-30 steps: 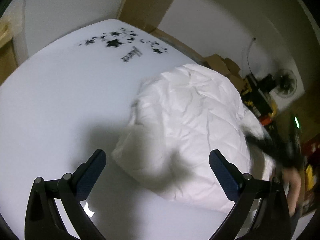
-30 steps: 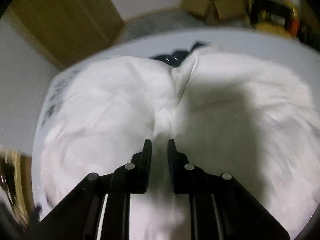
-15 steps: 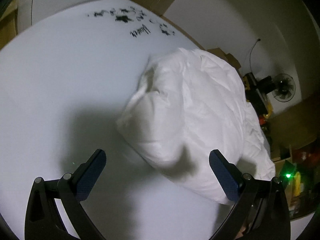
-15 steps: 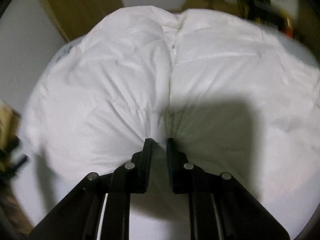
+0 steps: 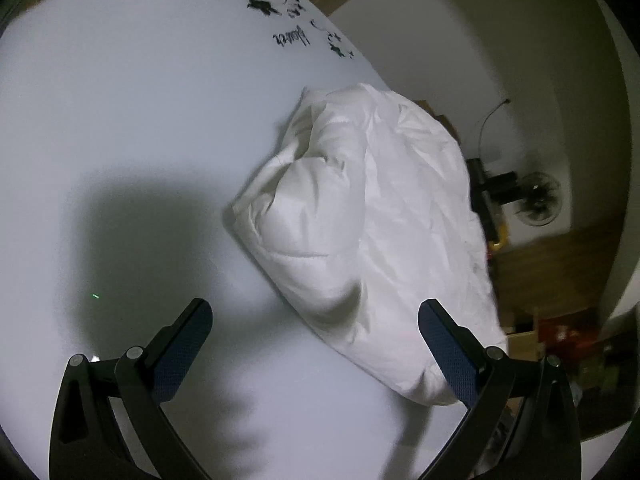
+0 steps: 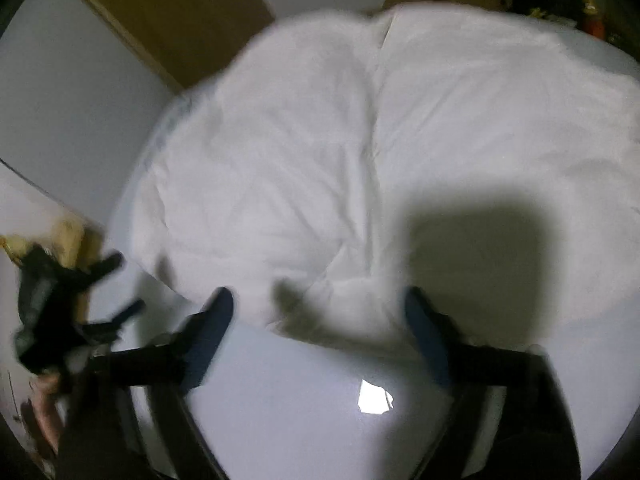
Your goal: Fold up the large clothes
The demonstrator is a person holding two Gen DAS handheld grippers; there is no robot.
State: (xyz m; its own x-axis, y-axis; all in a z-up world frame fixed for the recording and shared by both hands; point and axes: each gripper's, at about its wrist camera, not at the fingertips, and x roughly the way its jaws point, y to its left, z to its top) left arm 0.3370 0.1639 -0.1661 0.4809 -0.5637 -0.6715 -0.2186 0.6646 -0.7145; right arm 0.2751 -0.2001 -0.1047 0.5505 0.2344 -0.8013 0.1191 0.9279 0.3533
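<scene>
White padded garment (image 5: 372,216), puffy and folded into a bulky heap, lying on pale table (image 5: 120,120), toward its right side in left wrist view. Left gripper (image 5: 316,344) spread wide over bare table, near edge of heap beside its right finger, nothing pinched. Right gripper (image 6: 320,320) jaws just opened wide, near edge of garment between them, not pressed. Black star print (image 5: 264,4) at far end.

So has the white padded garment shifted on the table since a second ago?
Yes. The white padded garment folded over, ending farther from the black star print on the table.
</scene>
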